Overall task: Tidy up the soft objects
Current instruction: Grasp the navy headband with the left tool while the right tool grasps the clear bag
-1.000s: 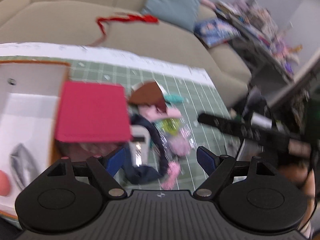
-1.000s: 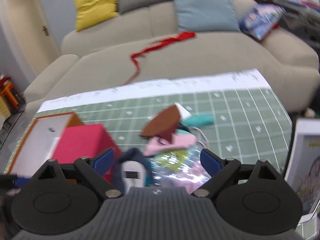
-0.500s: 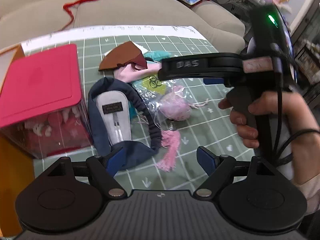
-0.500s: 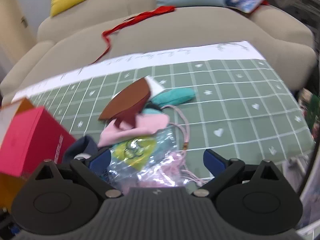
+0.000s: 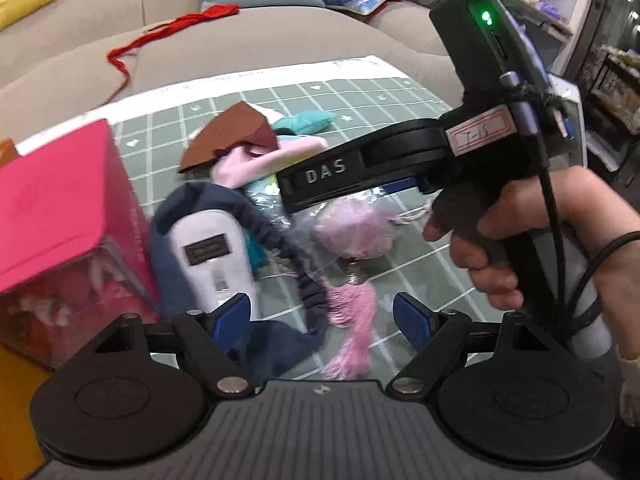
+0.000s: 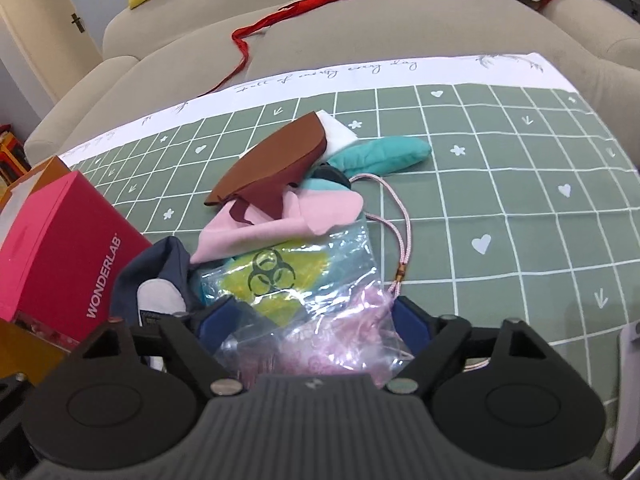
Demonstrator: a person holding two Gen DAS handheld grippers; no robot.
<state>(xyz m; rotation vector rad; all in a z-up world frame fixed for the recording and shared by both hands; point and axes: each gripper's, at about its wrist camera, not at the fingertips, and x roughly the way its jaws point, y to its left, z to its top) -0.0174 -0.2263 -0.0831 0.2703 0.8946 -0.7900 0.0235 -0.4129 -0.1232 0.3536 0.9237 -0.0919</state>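
A pile of soft things lies on the green gridded cloth [image 6: 500,184]: a brown cloth [image 6: 276,168], a pink cloth [image 6: 280,224], a teal pouch [image 6: 380,156] and a navy drawstring pouch [image 5: 208,248] with a grey label. A clear plastic bag [image 6: 312,280] holds a yellow biohazard piece and pink stuff. My right gripper [image 6: 316,320] hangs low over this bag, its jaws closing with the bag between them. My left gripper [image 5: 322,316] is open just above the navy pouch's end and a pink tassel [image 5: 352,332].
A pink WONDERLAB box [image 6: 60,256] stands left of the pile, with an orange box [image 6: 24,184] behind it. A beige sofa [image 6: 400,24] with a red ribbon [image 6: 304,4] and cushions lies beyond the cloth. A person's hand [image 5: 520,248] holds the right tool.
Both grippers have come down close over the pile. The right tool and its hand have moved into the left wrist view. The right jaws stand narrower than half a second ago.
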